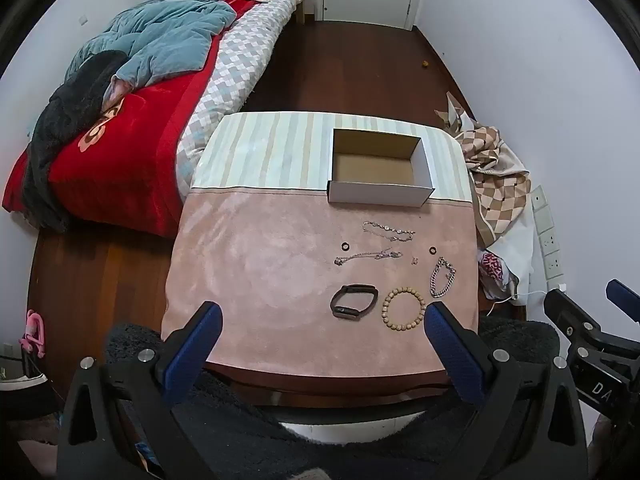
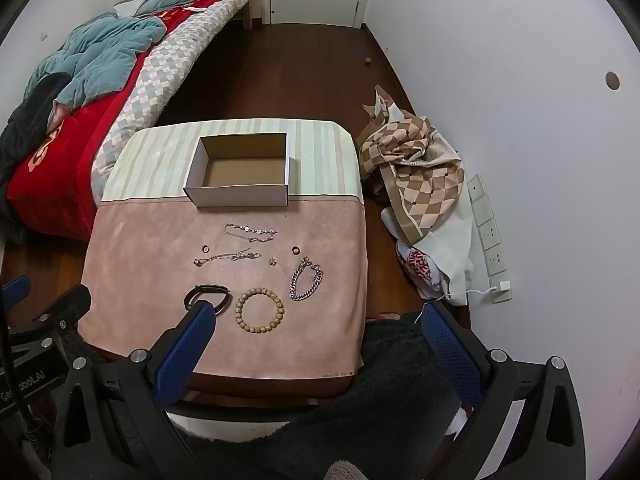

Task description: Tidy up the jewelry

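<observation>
An open, empty cardboard box (image 1: 380, 172) (image 2: 240, 178) stands at the far side of the table. On the pink cloth (image 1: 260, 264) in front of it lie a dark band (image 1: 354, 301) (image 2: 216, 293), a wooden bead bracelet (image 1: 403, 309) (image 2: 260, 311), a silver chain bracelet (image 1: 442, 278) (image 2: 306, 280), two thin silver chains (image 1: 387, 232) (image 2: 250, 232), two small rings (image 1: 345, 245) (image 2: 295, 250) and a tiny earring (image 2: 272, 260). My left gripper (image 1: 322, 318) and right gripper (image 2: 316, 316) are both open and empty, held near the table's front edge.
A bed with red and blue bedding (image 1: 132, 120) is to the left. A checkered cloth pile (image 2: 416, 176) lies on the floor to the right, by a wall with sockets (image 2: 490, 236). A striped cloth (image 1: 272, 148) covers the table's far part.
</observation>
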Action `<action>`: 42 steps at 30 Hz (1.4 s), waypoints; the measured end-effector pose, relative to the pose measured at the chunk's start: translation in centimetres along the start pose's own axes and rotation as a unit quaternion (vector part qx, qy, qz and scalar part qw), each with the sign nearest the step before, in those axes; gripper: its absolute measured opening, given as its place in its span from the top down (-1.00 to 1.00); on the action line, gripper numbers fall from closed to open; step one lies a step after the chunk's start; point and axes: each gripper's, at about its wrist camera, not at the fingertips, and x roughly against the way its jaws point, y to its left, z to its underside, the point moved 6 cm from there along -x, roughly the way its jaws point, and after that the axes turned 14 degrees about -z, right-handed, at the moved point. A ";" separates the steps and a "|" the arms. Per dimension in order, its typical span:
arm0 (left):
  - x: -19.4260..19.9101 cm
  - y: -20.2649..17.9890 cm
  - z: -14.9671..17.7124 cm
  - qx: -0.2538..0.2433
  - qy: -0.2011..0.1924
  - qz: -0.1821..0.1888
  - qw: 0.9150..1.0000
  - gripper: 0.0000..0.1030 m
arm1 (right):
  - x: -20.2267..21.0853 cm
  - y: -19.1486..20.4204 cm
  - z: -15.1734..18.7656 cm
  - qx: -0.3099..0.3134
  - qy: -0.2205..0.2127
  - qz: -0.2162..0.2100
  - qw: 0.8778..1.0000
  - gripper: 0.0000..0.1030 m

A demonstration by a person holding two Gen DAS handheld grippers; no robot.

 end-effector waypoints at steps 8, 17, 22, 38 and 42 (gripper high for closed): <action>0.0 0.0 0.0 0.000 0.003 0.000 1.000 -1.00 | -0.1 -0.1 0.1 0.000 0.002 0.002 1.000 -1.00; 0.1 -0.3 0.1 0.000 0.001 0.002 1.000 -1.00 | 0.0 -0.1 0.2 0.000 0.003 0.003 1.000 -1.00; 0.1 -0.3 0.1 0.001 0.000 0.002 1.000 -1.00 | 0.1 -0.2 0.2 0.000 0.002 0.003 1.000 -1.00; 1.3 0.2 -0.1 0.007 -0.009 0.003 1.000 -1.00 | 0.7 0.1 0.1 0.005 -0.004 0.001 1.000 -1.00; 1.5 0.1 -0.1 0.008 -0.009 0.003 1.000 -1.00 | 0.7 0.1 0.1 0.007 -0.004 0.001 1.000 -1.00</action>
